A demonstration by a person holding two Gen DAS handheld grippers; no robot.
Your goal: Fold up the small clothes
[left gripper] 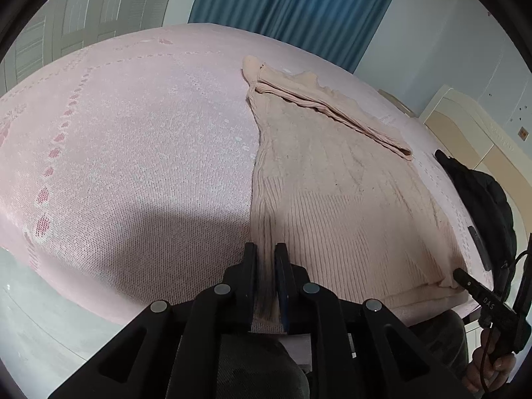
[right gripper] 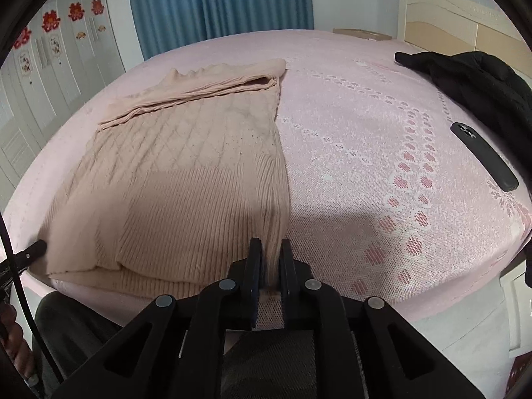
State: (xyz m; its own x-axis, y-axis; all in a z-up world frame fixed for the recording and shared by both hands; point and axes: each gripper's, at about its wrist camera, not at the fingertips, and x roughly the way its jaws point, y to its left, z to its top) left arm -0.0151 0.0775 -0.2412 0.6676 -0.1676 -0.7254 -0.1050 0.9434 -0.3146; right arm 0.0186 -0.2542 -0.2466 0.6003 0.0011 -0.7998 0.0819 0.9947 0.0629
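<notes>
A beige knitted sweater lies flat on the pink bedspread, its sleeves folded across the far end. My left gripper is shut on the sweater's near left hem corner, with ribbed fabric pinched between the pads. In the right wrist view the same sweater spreads to the left. My right gripper is shut on the near right hem corner, knit caught between its pads. The right gripper's tip shows at the sweater's far corner in the left wrist view, and the left gripper's tip appears in the right wrist view.
A black jacket lies on the bed to the right, with a dark phone beside it. Blue curtains hang behind the bed. A cream headboard stands at the right, a white wardrobe at the left.
</notes>
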